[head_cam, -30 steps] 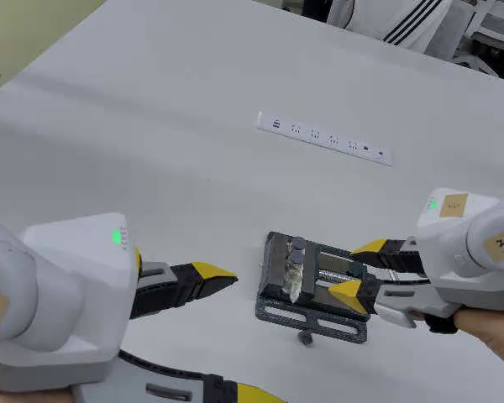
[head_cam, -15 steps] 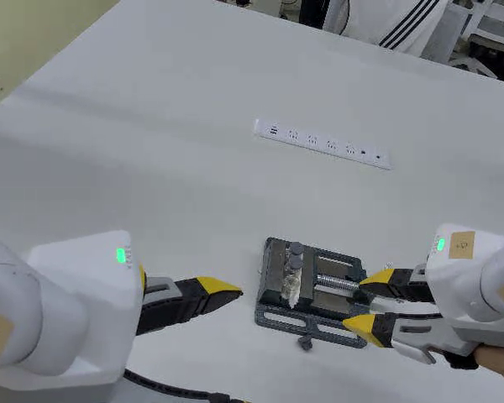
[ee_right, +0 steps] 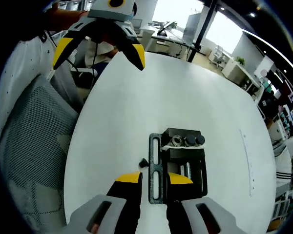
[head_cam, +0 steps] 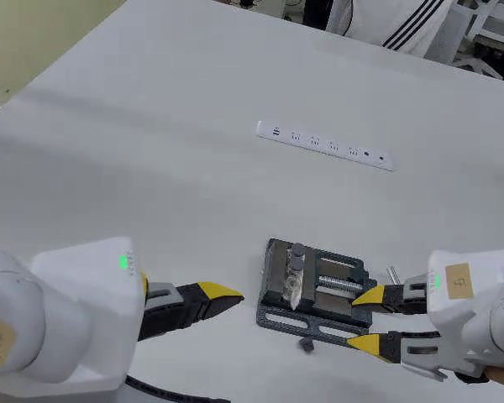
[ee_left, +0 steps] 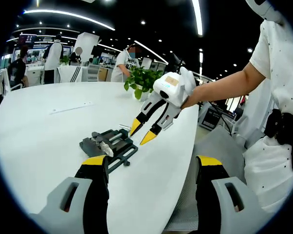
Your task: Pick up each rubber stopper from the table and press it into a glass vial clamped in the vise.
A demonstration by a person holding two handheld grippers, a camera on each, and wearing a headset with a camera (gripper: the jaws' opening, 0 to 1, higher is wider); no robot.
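The dark vise (head_cam: 277, 316) grips three glass vials (head_cam: 295, 273), two dark-stoppered.

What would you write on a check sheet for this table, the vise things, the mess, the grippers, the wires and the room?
Surface: white table, smooth.
Job's things: vise clamps vials in a row; two carry dark stoppers.
Clutter: power strip; small dark piece in front of the vise, too small to identify.
Grippers: left gripper and right gripper, both with jaws open, holding nothing.
Cables: nothing seen.
Surroundings: person in striped top, potted plant, mesh chair.
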